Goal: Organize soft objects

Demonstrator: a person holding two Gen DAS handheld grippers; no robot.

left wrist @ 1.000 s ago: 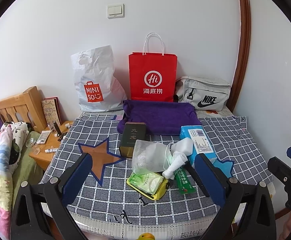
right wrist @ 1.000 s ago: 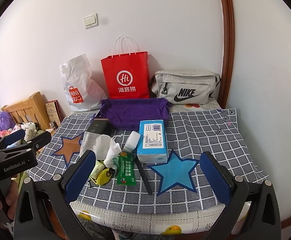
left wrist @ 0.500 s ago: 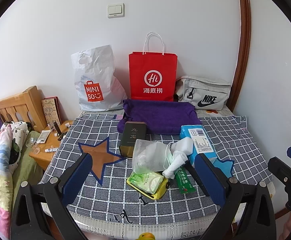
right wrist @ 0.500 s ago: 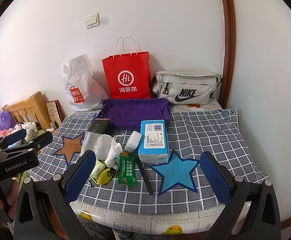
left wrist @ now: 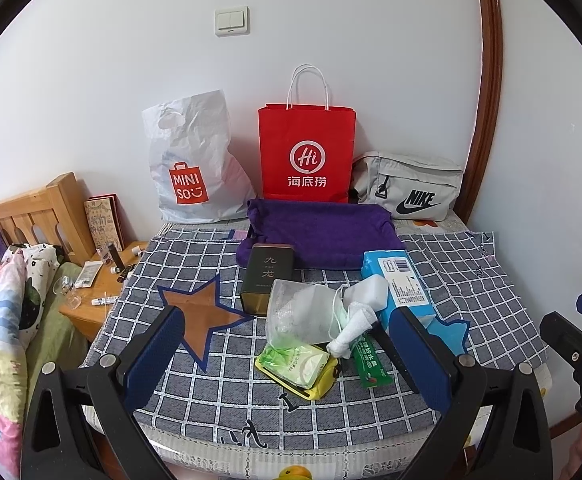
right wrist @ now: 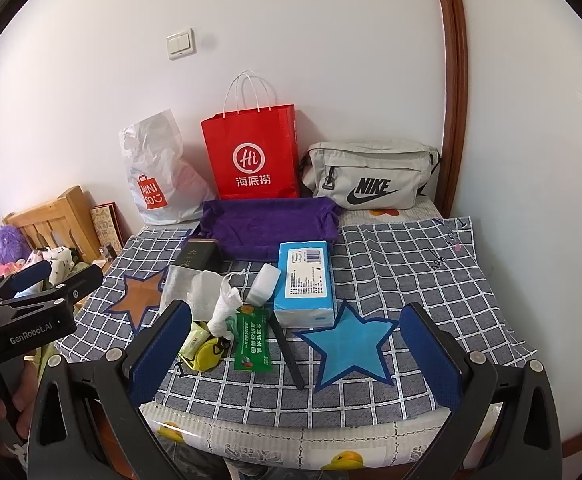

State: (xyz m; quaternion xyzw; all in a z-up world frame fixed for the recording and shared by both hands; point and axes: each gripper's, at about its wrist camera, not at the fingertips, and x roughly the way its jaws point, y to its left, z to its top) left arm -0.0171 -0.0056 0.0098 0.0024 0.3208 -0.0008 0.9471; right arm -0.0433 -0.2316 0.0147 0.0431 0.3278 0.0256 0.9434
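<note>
While both grippers gape empty, black strip point(right wrist: 287, 350) plain only from right wrist.

bags at wall: 3, white plastic bag point(left wrist: 195, 168), red paper bag point(left wrist: 306, 152), grey waist bag point(left wrist: 409, 188)
stars on cloth: 2, brown star point(left wrist: 203, 312), blue star point(right wrist: 349, 346)
purple towel point(left wrist: 323, 232): 1
tissue pack point(right wrist: 305, 282): 1
dark tin point(left wrist: 266, 276): 1
green sachet point(right wrist: 253, 340): 1

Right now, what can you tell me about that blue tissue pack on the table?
The blue tissue pack is a soft rectangular brick in glossy light-blue wrap, with a white printed label and barcode on top. It lies flat on the checked cloth, its far end touching the purple towel, a white sponge block against its left side.
</note>
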